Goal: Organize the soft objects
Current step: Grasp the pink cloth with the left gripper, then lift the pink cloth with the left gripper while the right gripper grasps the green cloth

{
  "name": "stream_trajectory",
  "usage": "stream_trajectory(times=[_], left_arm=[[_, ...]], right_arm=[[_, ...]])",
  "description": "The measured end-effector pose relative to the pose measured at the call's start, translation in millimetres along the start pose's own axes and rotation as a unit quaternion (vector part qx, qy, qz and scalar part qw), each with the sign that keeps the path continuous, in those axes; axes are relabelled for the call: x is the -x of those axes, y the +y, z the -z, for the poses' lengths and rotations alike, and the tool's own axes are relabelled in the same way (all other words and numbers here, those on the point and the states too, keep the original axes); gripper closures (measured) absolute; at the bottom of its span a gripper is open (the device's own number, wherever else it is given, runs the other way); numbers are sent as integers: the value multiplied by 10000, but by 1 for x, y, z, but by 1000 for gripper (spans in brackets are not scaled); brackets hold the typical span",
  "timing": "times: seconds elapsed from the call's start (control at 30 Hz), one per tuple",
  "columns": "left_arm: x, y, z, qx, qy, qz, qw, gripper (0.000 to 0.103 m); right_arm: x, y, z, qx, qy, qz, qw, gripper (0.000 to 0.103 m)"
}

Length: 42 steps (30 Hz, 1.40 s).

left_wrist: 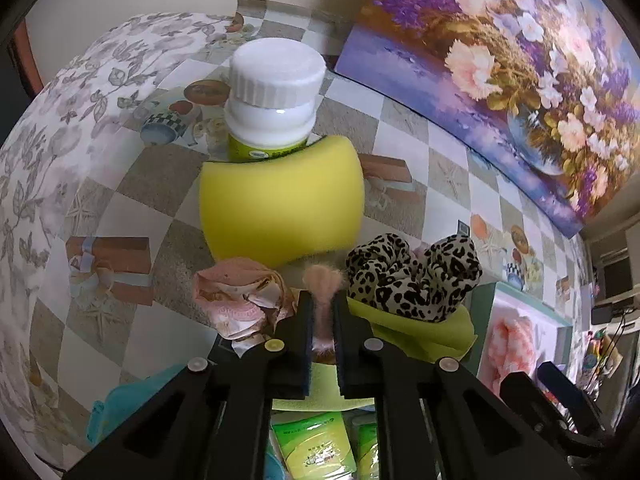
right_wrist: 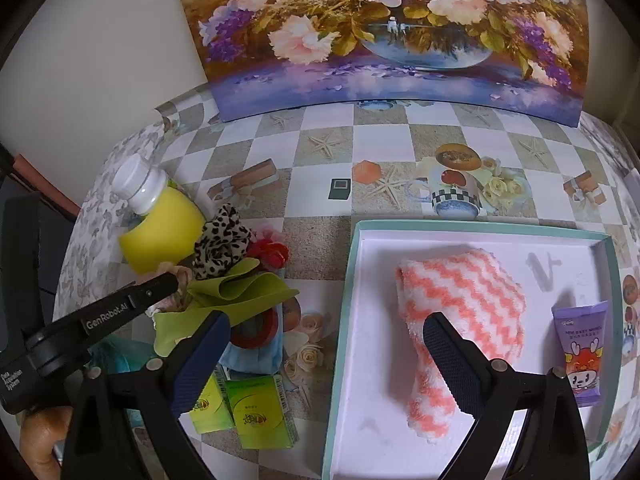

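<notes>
Left gripper (left_wrist: 323,300) fingers pinched on pink fluffy piece (left_wrist: 322,280) beside sponge (left_wrist: 280,208), right gripper (right_wrist: 326,330) fingers wide apart, empty, over tray rim (right_wrist: 344,300).

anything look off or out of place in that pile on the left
Yes: a hard white-capped bottle sits among the soft things, leaning with a yellow sponge against its front. Nothing looks spilled or damaged.

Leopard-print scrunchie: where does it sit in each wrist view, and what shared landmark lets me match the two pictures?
Left wrist view: the leopard-print scrunchie lies right of centre, just right of the left gripper, on a green cloth.
Right wrist view: the scrunchie is at left of centre, above the same green cloth.
Shared landmark: the yellow sponge leaning on the white-capped bottle, just beyond the scrunchie.
</notes>
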<state>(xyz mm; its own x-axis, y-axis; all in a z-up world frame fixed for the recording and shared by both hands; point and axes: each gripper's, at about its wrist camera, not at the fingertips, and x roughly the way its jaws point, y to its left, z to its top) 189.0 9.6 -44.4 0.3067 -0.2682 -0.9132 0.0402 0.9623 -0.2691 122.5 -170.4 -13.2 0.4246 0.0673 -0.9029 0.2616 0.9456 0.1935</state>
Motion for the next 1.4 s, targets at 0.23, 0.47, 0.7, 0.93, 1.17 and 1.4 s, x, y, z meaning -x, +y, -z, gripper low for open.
stream_trajectory(times=[0.23, 0.47, 0.7, 0.93, 1.17, 1.4], left_arm=[[13, 7, 0, 105, -176, 82, 9998, 95], [31, 12, 0, 170, -412, 103, 9990, 95], [39, 21, -1, 289, -501, 111, 9983, 95], [39, 25, -1, 338, -478, 145, 9982, 95], [36, 26, -1, 366, -446, 146, 9982, 95], [35, 26, -1, 353, -440, 134, 9983, 95]], right_arm=[[-1, 6, 0, 3, 19, -276, 9996, 10], [-9, 21, 4, 25, 122, -742, 9972, 14], [-23, 43, 12, 108, 253, -1075, 9938, 21], [-36, 44, 12, -200, 250, -1414, 9894, 37], [-45, 45, 13, -375, 211, -1569, 9867, 65], [-44, 45, 13, -367, 53, -1634, 9859, 93]])
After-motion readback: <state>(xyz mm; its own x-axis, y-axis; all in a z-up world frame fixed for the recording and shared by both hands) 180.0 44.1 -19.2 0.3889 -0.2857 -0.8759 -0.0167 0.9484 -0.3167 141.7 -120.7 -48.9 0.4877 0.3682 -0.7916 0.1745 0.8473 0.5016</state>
